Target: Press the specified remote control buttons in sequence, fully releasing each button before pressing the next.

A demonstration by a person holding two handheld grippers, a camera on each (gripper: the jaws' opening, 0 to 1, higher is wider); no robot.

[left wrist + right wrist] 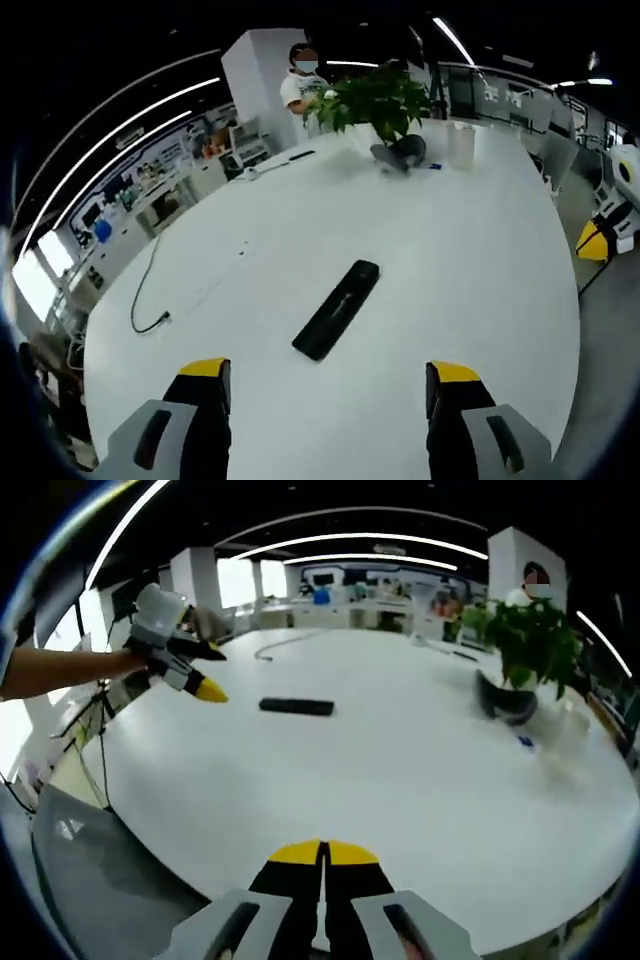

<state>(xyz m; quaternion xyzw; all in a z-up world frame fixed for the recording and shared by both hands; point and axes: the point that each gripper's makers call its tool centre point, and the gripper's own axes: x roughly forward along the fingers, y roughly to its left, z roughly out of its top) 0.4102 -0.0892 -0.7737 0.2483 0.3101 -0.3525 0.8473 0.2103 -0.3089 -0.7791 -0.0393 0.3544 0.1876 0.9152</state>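
Left gripper (330, 385) hovers above white surface (480, 260), jaws spread wide, nothing held. Black remote (337, 309) lies flat on surface just ahead, between jaw tips. Right gripper (322, 852) jaws pressed together, empty, well apart from remote (296, 706). Potted plant (380, 105) at far edge.

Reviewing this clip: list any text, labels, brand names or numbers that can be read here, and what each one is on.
None can be read.
Remote control: plain black from both views; any button markings are too small to make out.
Wall displays at the room's edge: coloured patches, too blurred to read.
Left gripper, jaws apart, and right gripper, jaws together: yellow tips, no visible lettering.
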